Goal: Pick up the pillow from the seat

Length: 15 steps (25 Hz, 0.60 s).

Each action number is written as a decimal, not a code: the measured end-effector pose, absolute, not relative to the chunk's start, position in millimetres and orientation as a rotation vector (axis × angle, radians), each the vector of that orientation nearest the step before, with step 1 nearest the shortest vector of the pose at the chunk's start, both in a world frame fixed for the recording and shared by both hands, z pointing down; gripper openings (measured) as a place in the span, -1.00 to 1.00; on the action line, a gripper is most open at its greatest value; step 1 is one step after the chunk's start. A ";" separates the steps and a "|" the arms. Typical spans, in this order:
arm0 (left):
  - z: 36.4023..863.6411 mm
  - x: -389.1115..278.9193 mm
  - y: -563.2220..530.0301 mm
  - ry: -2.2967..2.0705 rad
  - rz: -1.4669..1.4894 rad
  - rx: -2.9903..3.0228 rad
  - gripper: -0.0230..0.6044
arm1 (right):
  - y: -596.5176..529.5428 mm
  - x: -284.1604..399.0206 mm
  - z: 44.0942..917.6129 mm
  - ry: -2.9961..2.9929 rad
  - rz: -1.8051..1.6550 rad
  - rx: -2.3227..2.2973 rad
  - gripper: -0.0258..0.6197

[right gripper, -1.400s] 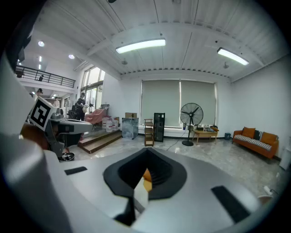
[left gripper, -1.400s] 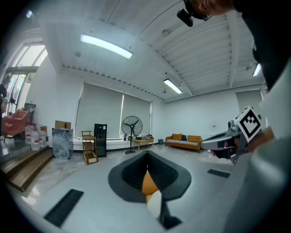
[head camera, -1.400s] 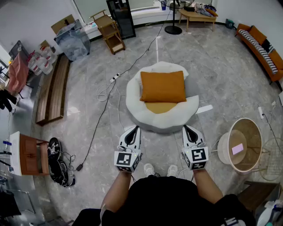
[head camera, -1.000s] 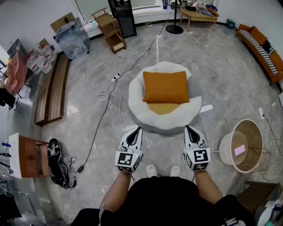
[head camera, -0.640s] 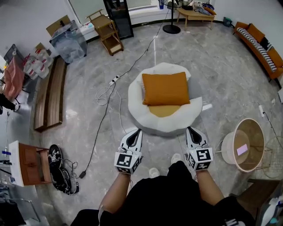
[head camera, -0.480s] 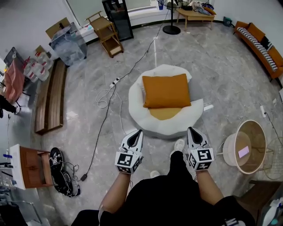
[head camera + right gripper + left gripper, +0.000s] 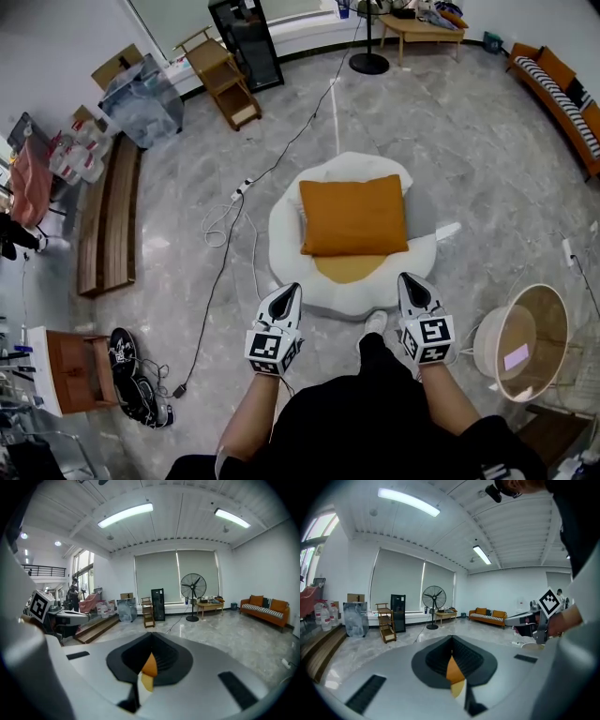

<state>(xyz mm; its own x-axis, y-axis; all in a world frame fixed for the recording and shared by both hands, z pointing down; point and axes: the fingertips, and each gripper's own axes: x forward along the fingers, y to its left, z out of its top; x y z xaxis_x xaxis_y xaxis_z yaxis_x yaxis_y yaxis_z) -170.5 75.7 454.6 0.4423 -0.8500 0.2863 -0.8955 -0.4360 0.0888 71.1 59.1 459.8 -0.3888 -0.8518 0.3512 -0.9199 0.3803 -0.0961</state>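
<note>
An orange pillow (image 7: 354, 216) lies flat on a round white floor seat (image 7: 286, 253), over a yellow inner cushion (image 7: 345, 268). My left gripper (image 7: 292, 288) hangs shut just short of the seat's near left rim. My right gripper (image 7: 405, 277) is shut too, at the near right rim. Neither touches the pillow. In the left gripper view the closed jaws (image 7: 451, 640) leave only a thin gap, and a sliver of the orange pillow (image 7: 453, 670) shows through it. The right gripper view shows its jaws (image 7: 151, 638) the same way, with the pillow (image 7: 149, 666) ahead.
A black cable (image 7: 220, 272) runs across the floor left of the seat. A round wicker side table (image 7: 525, 342) stands at the right. A wooden bench (image 7: 108, 225) and shoes (image 7: 131, 375) are at the left. The person's foot (image 7: 375, 323) is beside the seat's front.
The person has stepped toward the seat. Both grippers have moved forward and a little down, up to its near rim. Their jaws stay shut.
</note>
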 end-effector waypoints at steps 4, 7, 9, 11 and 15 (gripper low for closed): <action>466.8 -151.9 23.3 -1.540 0.332 2.419 -0.89 | 4.1 97.4 478.8 -2.385 0.517 1.525 -0.90; 481.8 -135.9 -10.6 -1.532 0.374 2.381 -0.89 | -31.5 117.0 490.7 -2.374 0.573 1.513 -0.90; 490.9 -123.6 -28.8 -1.516 0.382 2.352 -0.89 | -49.4 128.8 503.1 -2.367 0.611 1.496 -0.90; 497.7 -114.0 -43.5 -1.509 0.366 2.328 -0.89 | -62.5 136.5 517.9 -2.368 0.652 1.457 -0.90; 520.4 -102.2 -66.1 -1.491 0.354 2.291 -0.89 | -81.5 149.0 546.1 -2.364 0.704 1.384 -0.90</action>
